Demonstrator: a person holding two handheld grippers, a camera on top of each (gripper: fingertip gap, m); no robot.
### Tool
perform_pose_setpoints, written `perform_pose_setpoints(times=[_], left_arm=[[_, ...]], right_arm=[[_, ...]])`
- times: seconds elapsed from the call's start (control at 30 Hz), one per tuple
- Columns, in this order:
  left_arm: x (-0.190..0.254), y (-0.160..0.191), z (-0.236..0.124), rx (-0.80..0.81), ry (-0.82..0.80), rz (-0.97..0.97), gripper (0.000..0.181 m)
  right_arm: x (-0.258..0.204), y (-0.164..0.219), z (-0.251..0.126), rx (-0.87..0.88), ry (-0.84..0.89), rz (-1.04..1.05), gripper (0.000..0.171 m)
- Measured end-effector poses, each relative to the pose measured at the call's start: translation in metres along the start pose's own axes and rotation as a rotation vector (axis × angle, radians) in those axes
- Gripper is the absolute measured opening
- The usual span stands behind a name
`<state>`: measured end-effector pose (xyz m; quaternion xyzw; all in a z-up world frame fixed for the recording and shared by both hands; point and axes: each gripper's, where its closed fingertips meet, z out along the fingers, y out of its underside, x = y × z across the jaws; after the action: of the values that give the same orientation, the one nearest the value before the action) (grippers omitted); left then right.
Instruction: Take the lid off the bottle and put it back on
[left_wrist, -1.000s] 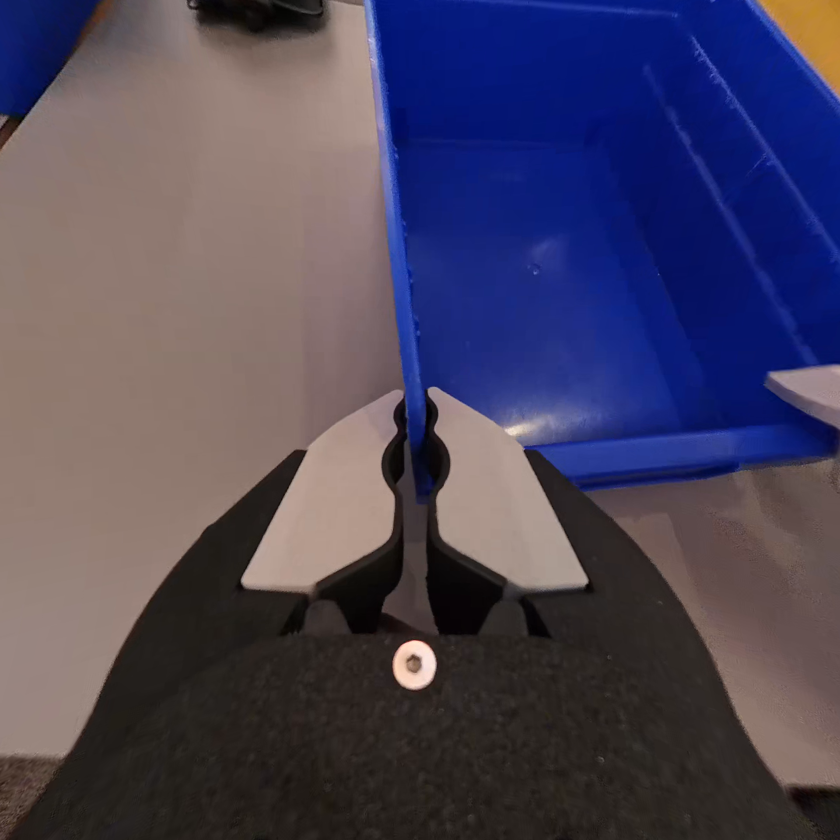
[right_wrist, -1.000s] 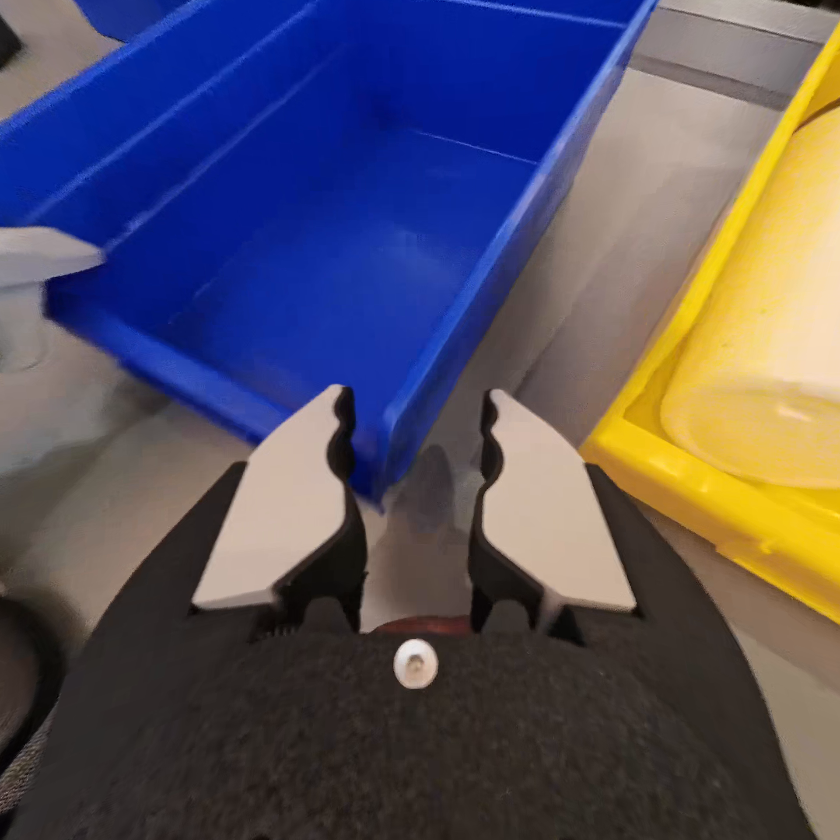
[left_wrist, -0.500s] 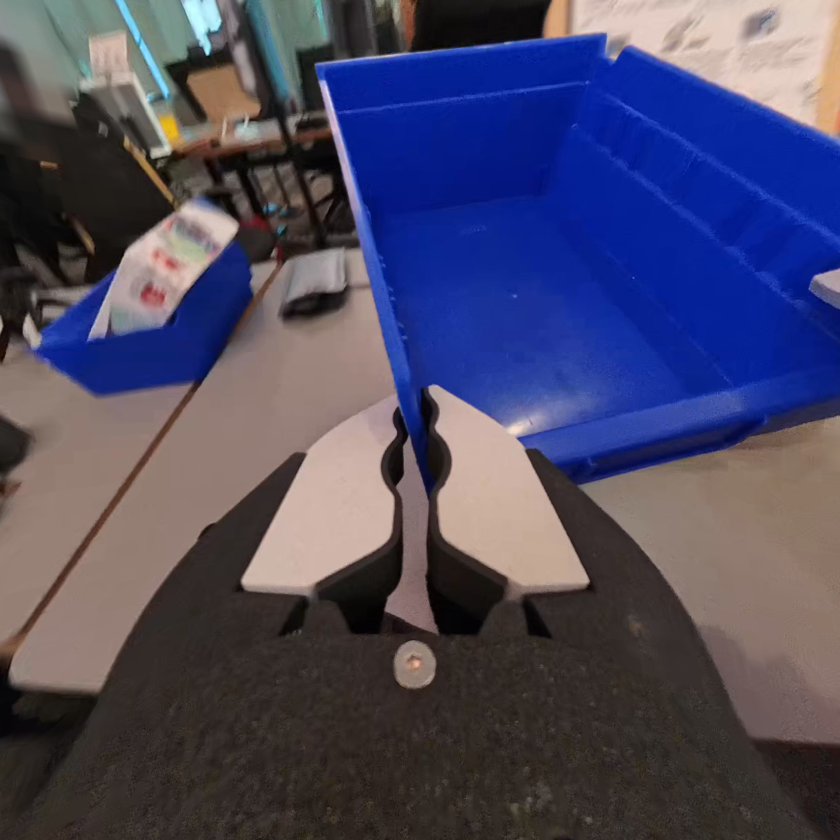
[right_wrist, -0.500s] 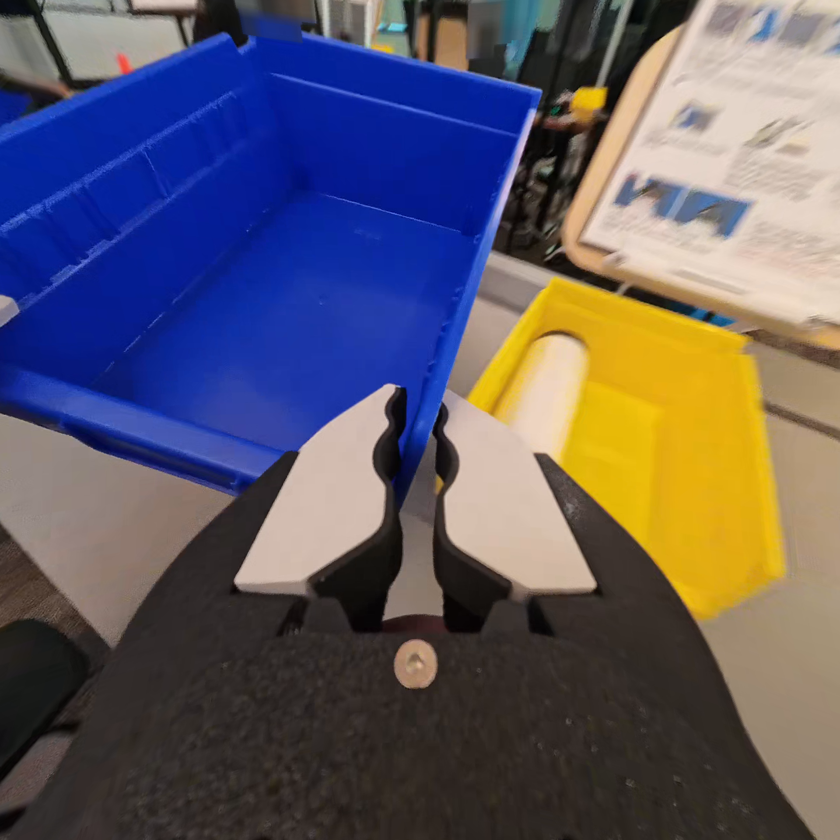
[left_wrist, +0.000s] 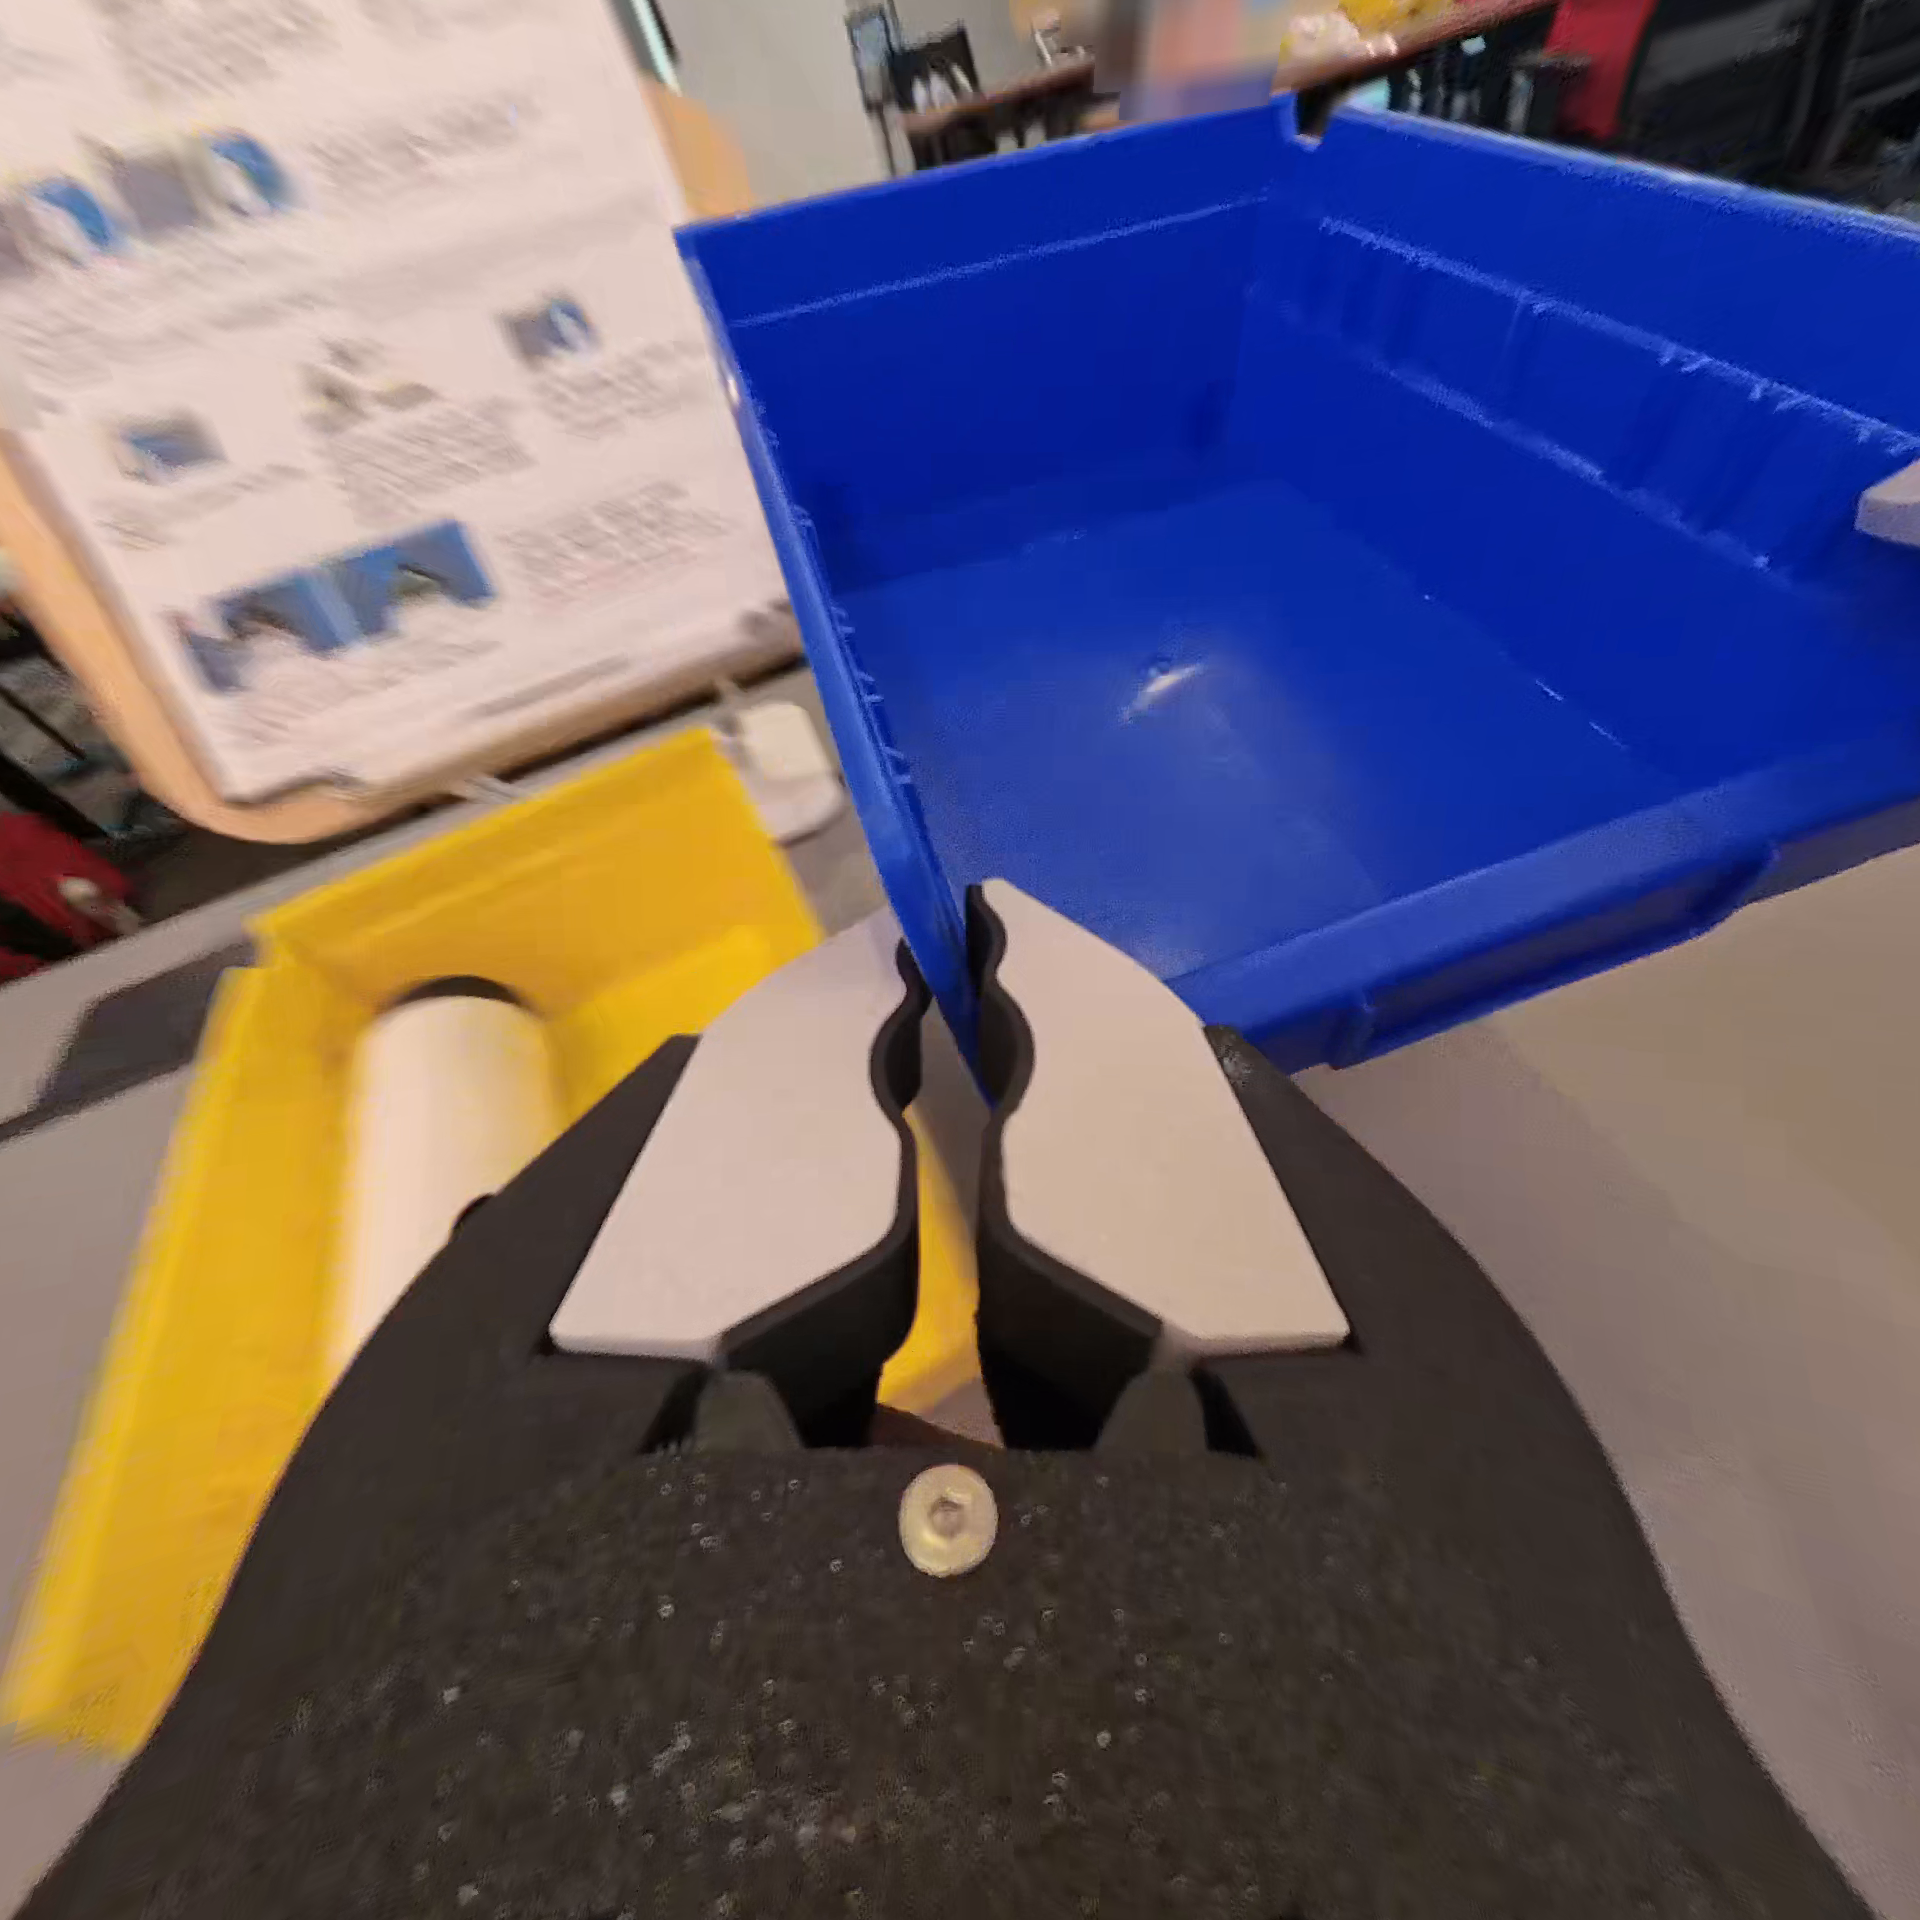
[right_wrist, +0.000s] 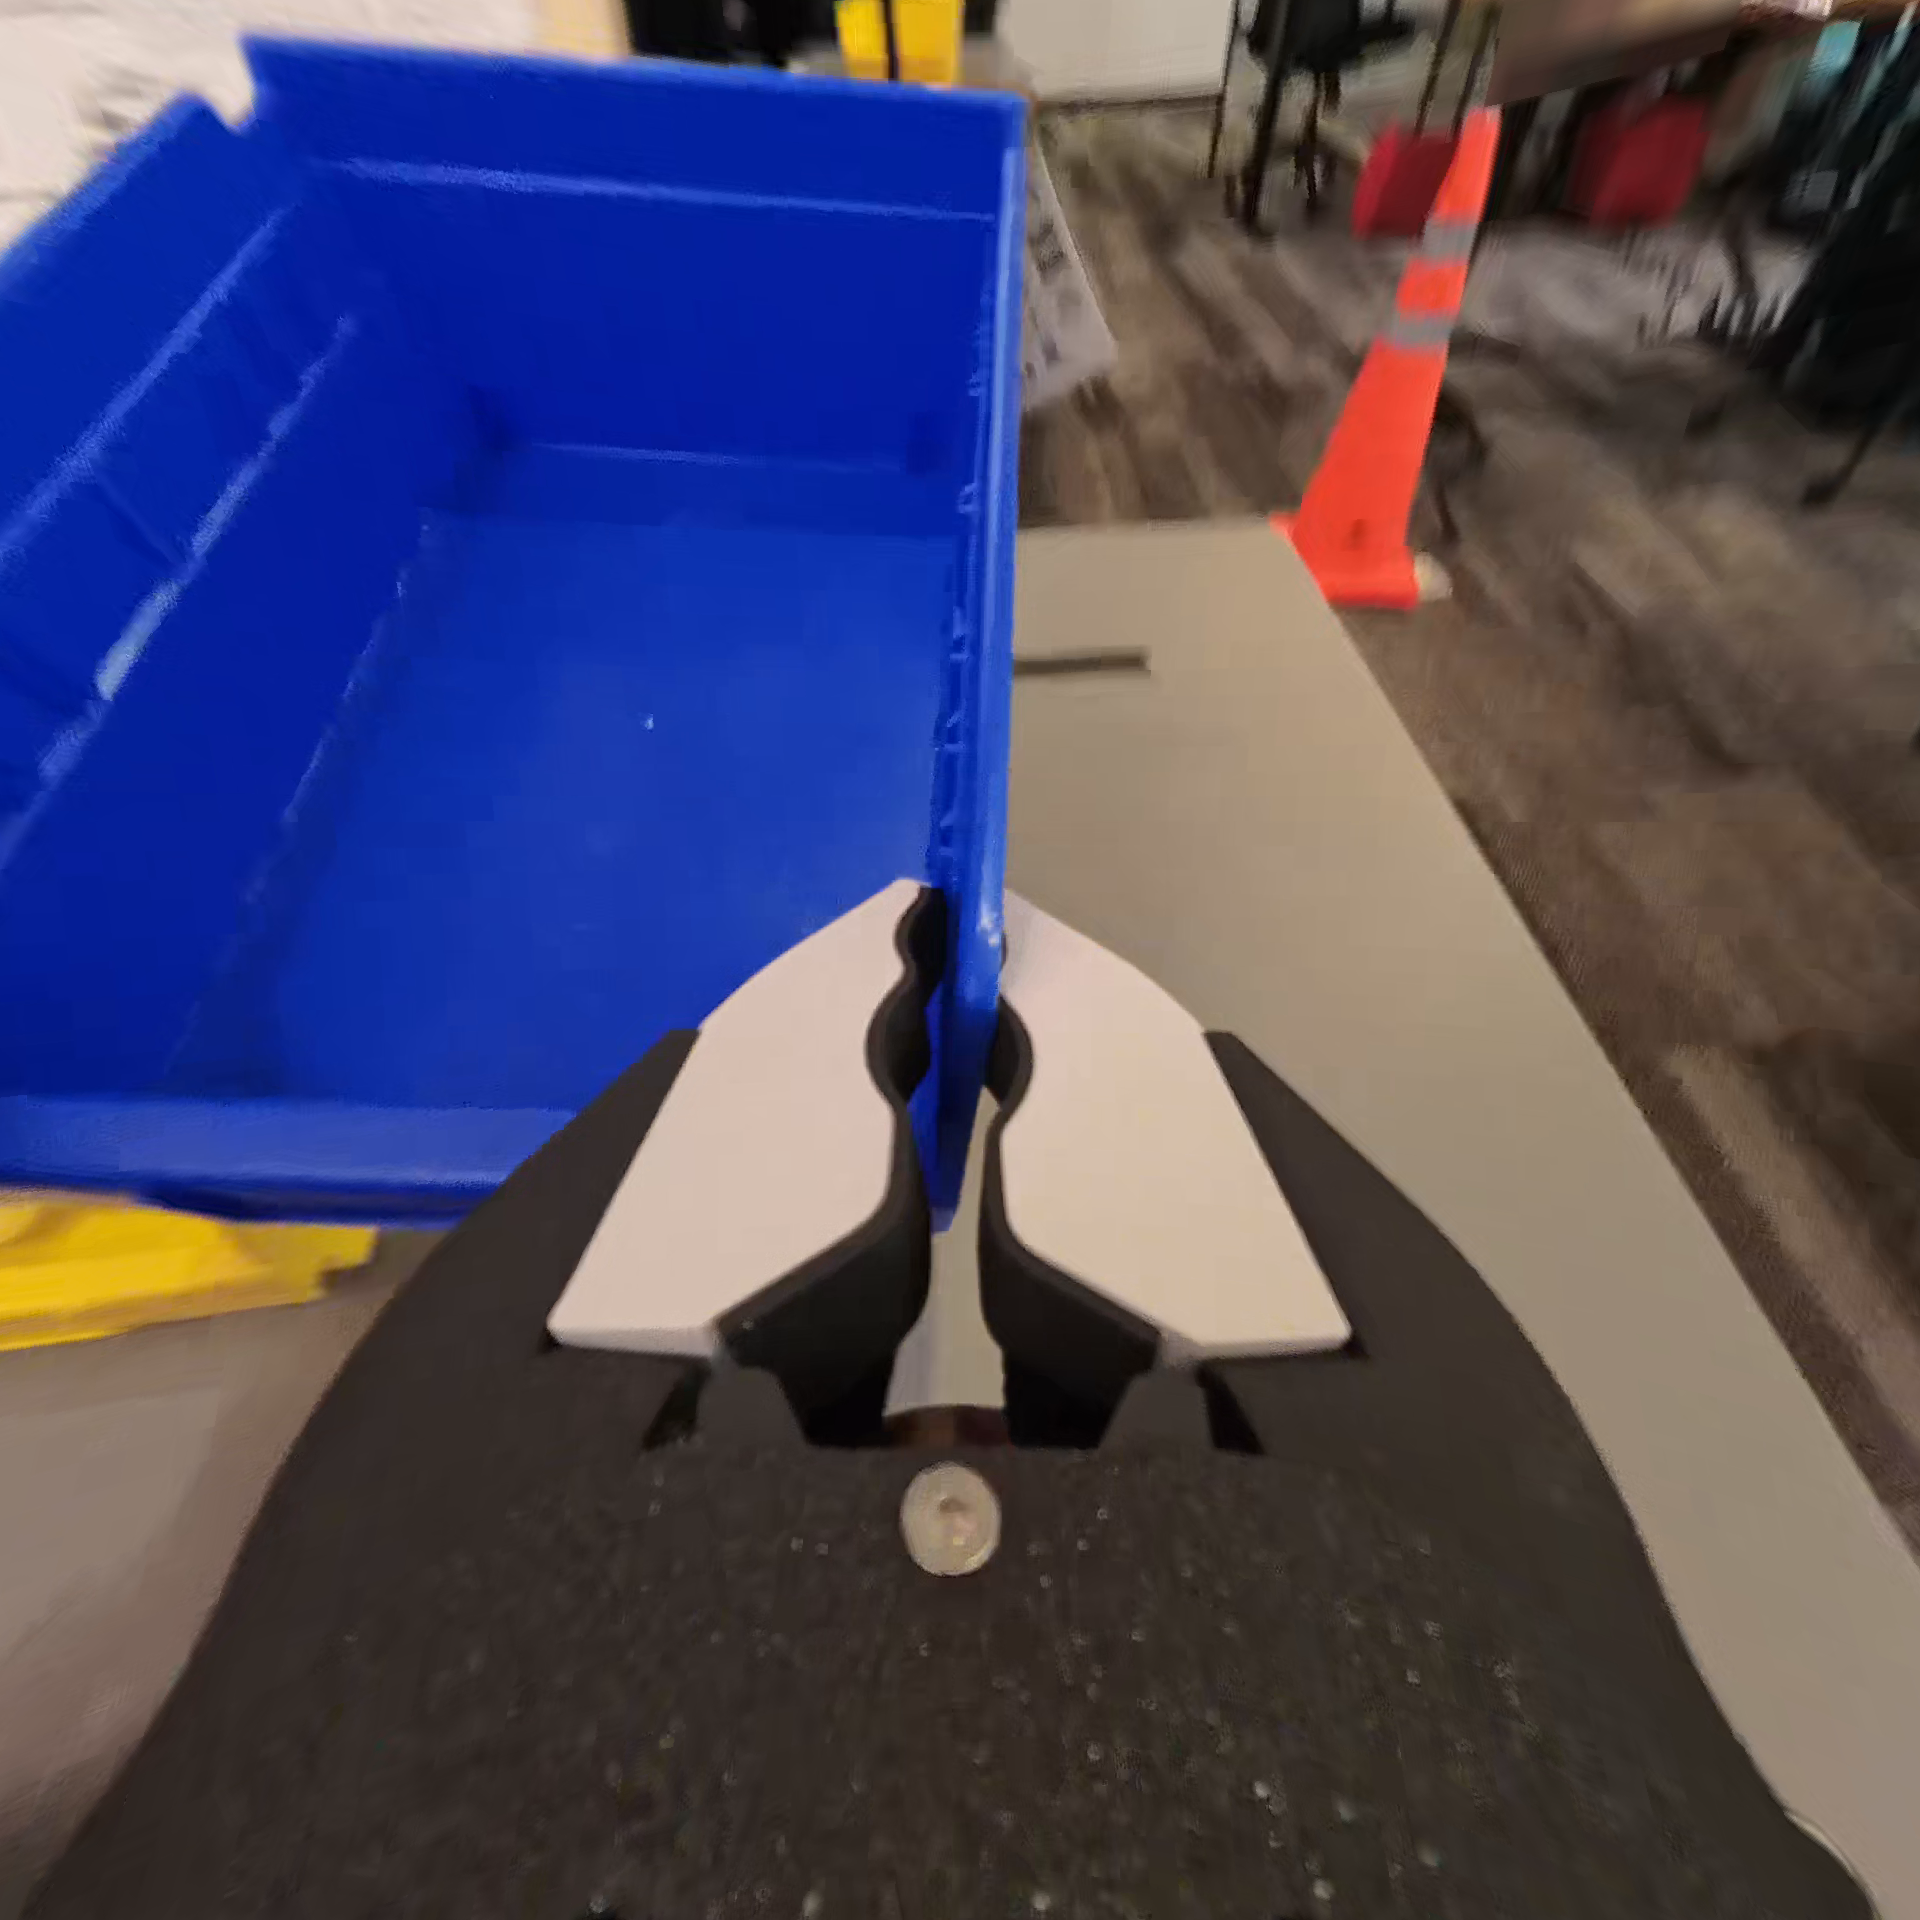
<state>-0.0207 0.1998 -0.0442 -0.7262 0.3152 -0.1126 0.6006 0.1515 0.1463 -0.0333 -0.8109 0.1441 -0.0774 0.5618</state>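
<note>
Bottle and lid show in neither wrist view, so where they are cannot be told.

Both claws grip a deep blue plastic storage bin (left_wrist: 1039, 343) (right_wrist: 623, 312) with an open top and a bare floor. The left gripper (left_wrist: 948, 935) is clamped on the bin's left side wall, close to its near corner, with the thin wall pinched between the grey fingers. The right gripper (right_wrist: 961, 925) is clamped the same way on the right side wall near the front corner. One of its grey fingertips pokes into the left wrist view at the right edge, against the bin's rim.

The bin sits tilted over a flat grey table (left_wrist: 1610, 1195) (right_wrist: 1195, 831). To its left lies a yellow plastic bin (left_wrist: 520, 883) (right_wrist: 156, 1268) holding a cream-coloured roll (left_wrist: 436, 1122) laid on its side. In the right wrist view a corner of the yellow bin pokes out from under the blue bin's near-left corner.

Behind the yellow bin, past the table's far edge, leans a white printed poster on a pale wooden board (left_wrist: 343, 416), which is blurred. An orange traffic cone (right_wrist: 1392, 416) stands on the floor beyond the table's far right corner.
</note>
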Motion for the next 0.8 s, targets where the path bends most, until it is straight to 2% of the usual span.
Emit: perform_pose_setpoints(times=[0.1, 0.2, 0.27, 0.33, 0.43, 0.53, 0.57, 0.63, 0.67, 0.73, 0.8], left_arm=[[0.060, 0.030, 0.026, -0.076, 0.066, -0.007, 0.006], [0.102, 0.047, 0.039, -0.117, 0.113, -0.002, 0.008], [0.121, 0.047, 0.045, -0.081, 0.118, 0.045, 0.008], [0.138, 0.053, 0.051, -0.117, 0.143, 0.075, 0.009], [0.158, 0.073, 0.053, -0.169, 0.250, 0.018, 0.013], [0.174, 0.073, 0.038, -0.122, 0.423, -0.061, 0.027], [0.172, 0.069, 0.029, -0.117, 0.471, -0.092, 0.029], [0.148, 0.054, 0.005, -0.093, 0.547, -0.174, 0.049], [0.126, 0.045, -0.008, -0.068, 0.558, -0.214, 0.050], [0.063, 0.033, -0.026, -0.007, 0.489, -0.278, 0.051], [-0.011, 0.022, -0.033, 0.041, 0.336, -0.357, 0.051]], right_arm=[[0.058, 0.043, 0.025, -0.133, -0.019, 0.113, 0.003], [0.100, 0.079, 0.037, -0.223, -0.029, 0.107, 0.003], [0.118, 0.079, 0.038, -0.180, -0.045, 0.170, 0.003], [0.135, 0.086, 0.037, -0.206, -0.026, 0.216, 0.003], [0.149, 0.102, 0.040, -0.229, -0.012, 0.230, 0.004], [0.156, 0.117, 0.047, -0.262, -0.004, 0.248, 0.005], [0.157, 0.116, 0.048, -0.266, -0.004, 0.246, 0.006], [0.159, 0.111, 0.042, -0.281, 0.005, 0.188, 0.007], [0.164, 0.101, 0.035, -0.251, 0.049, 0.131, 0.013], [0.171, 0.070, 0.018, -0.148, 0.155, -0.001, 0.023], [0.151, 0.035, 0.004, -0.068, 0.185, -0.120, 0.036]])
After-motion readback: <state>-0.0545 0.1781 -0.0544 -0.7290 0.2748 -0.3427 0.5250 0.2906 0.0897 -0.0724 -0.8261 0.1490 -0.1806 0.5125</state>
